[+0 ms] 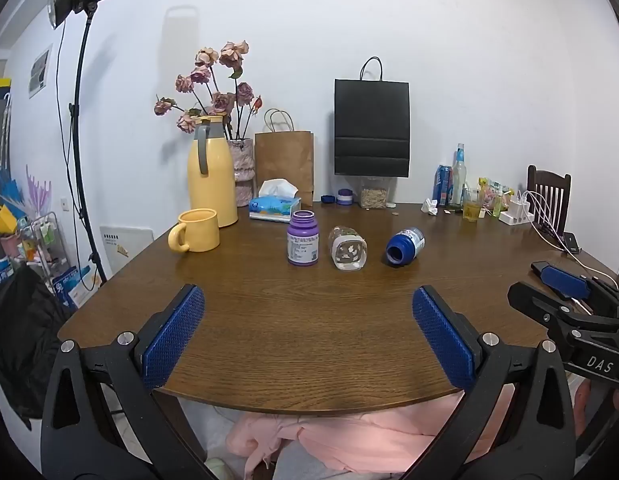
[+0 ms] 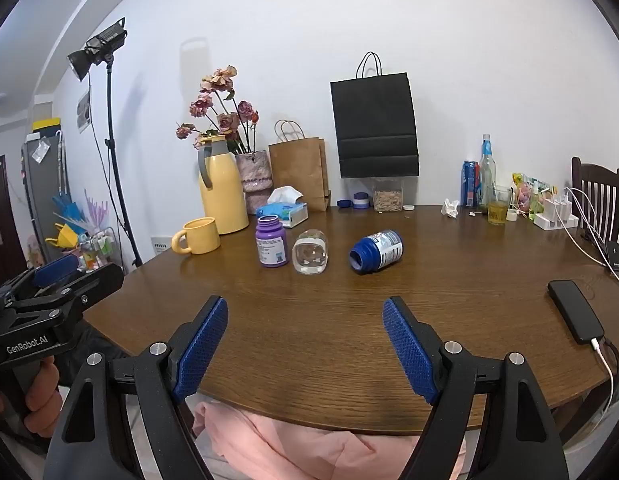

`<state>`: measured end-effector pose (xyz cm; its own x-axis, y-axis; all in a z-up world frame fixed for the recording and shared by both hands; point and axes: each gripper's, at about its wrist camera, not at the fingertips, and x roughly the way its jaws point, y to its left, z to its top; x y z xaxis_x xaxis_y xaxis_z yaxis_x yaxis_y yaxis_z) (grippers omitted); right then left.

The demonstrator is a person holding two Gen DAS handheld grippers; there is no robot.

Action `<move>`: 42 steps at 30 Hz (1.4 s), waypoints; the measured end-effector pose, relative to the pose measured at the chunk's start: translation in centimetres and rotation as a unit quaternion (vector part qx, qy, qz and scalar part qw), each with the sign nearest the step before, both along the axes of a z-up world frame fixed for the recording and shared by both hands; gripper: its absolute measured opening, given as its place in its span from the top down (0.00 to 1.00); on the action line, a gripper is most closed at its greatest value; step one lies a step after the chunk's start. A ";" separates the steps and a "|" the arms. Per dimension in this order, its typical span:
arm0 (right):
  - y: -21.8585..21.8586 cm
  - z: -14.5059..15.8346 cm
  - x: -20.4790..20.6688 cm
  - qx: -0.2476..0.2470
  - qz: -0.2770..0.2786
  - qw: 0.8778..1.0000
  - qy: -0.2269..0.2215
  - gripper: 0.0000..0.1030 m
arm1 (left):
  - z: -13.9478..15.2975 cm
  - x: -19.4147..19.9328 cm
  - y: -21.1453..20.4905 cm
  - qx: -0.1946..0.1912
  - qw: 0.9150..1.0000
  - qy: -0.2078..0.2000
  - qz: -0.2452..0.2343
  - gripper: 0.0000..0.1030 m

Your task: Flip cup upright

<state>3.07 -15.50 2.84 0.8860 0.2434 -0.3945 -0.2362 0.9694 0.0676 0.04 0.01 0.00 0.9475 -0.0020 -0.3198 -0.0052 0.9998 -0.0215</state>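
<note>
A clear glass cup [image 1: 348, 248] lies on its side in the middle of the brown wooden table [image 1: 309, 340], its base towards me; it also shows in the right wrist view [image 2: 310, 256]. A purple bottle [image 1: 302, 243] stands upright just left of it. A blue bottle [image 1: 404, 246] lies on its side to the right, mouth towards me. My left gripper [image 1: 308, 302] is open and empty over the near table edge, well short of the cup. My right gripper [image 2: 305, 314] is also open and empty, at the near edge.
A yellow mug [image 1: 196, 231], yellow thermos [image 1: 211, 172], tissue box [image 1: 274, 205], vase of flowers and paper bags stand at the back left. Bottles, a can and a glass stand back right [image 2: 485, 184]. A black phone [image 2: 575, 312] lies on its cable at the right.
</note>
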 end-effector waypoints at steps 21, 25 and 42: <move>0.0 -0.2 0.0 0.003 0.000 1.000 0.001 0.18 | 0.0 0.0 0.0 0.003 1.000 0.000 0.000 0.00; 0.0 0.0 0.0 0.003 0.000 1.000 0.000 0.18 | -0.6 -0.1 0.6 0.003 1.000 0.002 0.002 0.00; -0.1 0.0 0.0 0.002 0.000 1.000 -0.001 0.18 | -1.0 0.2 0.4 0.002 1.000 0.005 0.002 0.00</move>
